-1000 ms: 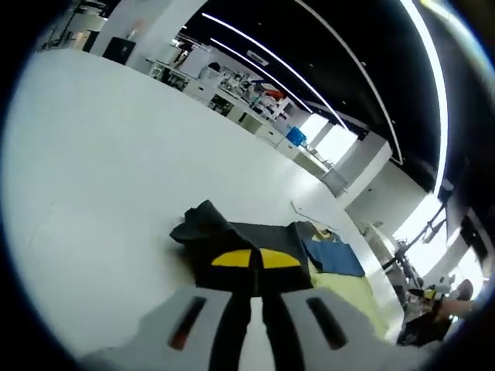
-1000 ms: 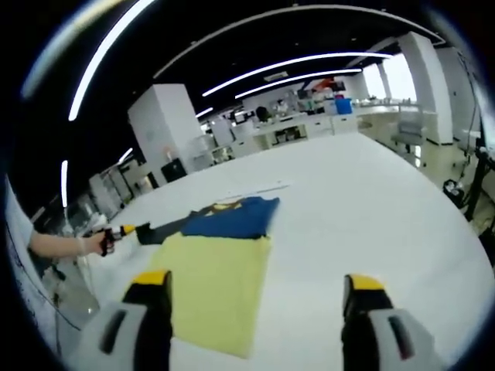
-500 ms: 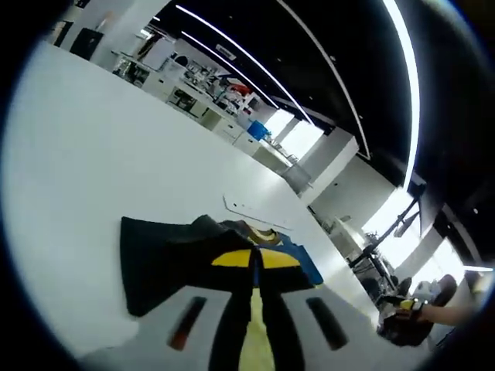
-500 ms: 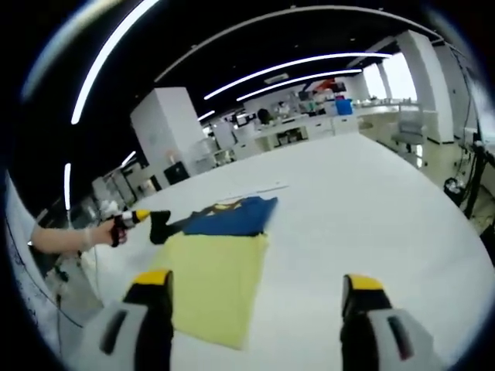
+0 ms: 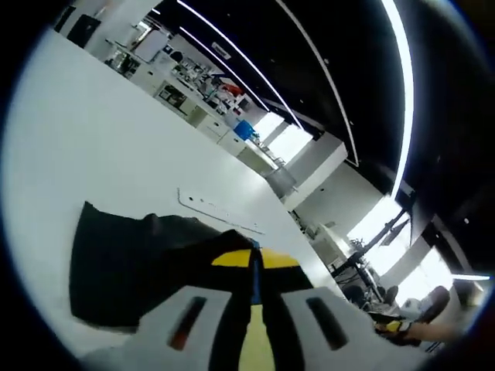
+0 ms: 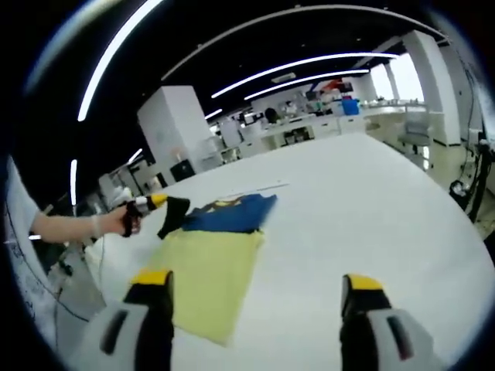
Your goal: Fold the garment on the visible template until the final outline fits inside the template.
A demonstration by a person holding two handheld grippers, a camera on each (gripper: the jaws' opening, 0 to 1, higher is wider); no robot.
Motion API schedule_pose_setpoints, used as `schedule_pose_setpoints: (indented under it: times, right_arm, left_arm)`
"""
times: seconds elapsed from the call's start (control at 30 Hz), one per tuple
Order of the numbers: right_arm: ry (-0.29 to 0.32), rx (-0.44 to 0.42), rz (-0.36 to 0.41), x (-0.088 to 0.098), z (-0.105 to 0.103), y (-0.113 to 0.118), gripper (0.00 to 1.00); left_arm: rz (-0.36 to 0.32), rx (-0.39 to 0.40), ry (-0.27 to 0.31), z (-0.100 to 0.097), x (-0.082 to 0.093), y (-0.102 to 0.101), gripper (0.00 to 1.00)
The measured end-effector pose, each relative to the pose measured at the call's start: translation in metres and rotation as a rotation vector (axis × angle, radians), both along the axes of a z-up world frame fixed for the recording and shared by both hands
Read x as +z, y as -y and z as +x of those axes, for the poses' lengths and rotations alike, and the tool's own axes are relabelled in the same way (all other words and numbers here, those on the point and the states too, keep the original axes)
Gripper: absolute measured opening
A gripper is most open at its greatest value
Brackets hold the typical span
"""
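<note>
There is one garment (image 6: pixel 224 215), dark and blue, and one yellow template (image 6: pixel 205 274), both on a single white worktop (image 6: pixel 363 224). One thin white strip (image 6: pixel 259 186) lies beyond the garment. Two tools are present: the left tool (image 6: pixel 158 201) and the right tool (image 6: pixel 255 305).

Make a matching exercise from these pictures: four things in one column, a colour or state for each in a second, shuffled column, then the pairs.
Things:
1. left gripper
2. right gripper
3. template
4. dark sleeve

States:
A. yellow sheet lying flat on the table
B. jaws wide apart, holding nothing
C. lifted off the white table, hanging from a gripper
D. shut on dark cloth

Pairs: 1-D, 2-B, 3-A, 4-C
</note>
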State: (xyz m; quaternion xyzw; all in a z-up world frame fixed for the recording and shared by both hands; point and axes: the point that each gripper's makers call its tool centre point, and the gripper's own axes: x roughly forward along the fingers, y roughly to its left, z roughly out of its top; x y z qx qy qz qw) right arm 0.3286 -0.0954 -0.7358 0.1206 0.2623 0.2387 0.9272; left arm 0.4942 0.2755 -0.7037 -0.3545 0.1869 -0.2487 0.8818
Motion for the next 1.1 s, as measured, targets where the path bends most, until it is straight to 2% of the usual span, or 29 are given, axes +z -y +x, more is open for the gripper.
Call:
schedule_pose_setpoints:
  times: [0.07,0.13,0.2,0.4,0.43,0.7,0.77,0.97,1.1]
  right_arm:
    - [0.008,-0.003,0.006,0.001,0.002,0.003,0.90]
    - [0.008,0.007,0.004,0.000,0.003,0.006,0.91]
    - [0.001,0.018,-0.010,-0.003,0.002,0.007,0.92]
    - [-0.002,0.025,-0.011,-0.008,-0.003,0.010,0.92]
    - [-0.004,0.024,-0.009,-0.008,-0.004,0.009,0.92]
    - [-0.017,0.000,0.019,-0.015,-0.012,0.016,0.91]
    - [-0.020,-0.005,0.018,-0.016,-0.014,0.018,0.91]
    - [-0.027,-0.031,0.032,-0.020,-0.016,0.029,0.91]
    - [-0.032,-0.045,0.039,-0.024,-0.018,0.033,0.90]
  left_arm:
    - [-0.042,0.005,0.002,0.005,0.004,0.011,0.00]
    - [-0.052,0.002,0.007,0.010,0.005,0.021,0.00]
    - [-0.113,0.005,-0.003,0.013,0.009,0.032,0.00]
    - [-0.133,-0.011,0.007,0.018,0.012,0.055,0.00]
    - [-0.156,-0.012,0.010,0.018,0.015,0.061,0.00]
    - [-0.206,-0.009,0.031,0.023,0.019,0.091,0.00]
    - [-0.229,-0.013,0.033,0.033,0.013,0.099,0.00]
    - [-0.270,-0.035,0.014,0.043,-0.003,0.126,0.00]
    - [-0.263,-0.071,-0.003,0.046,-0.020,0.146,0.00]
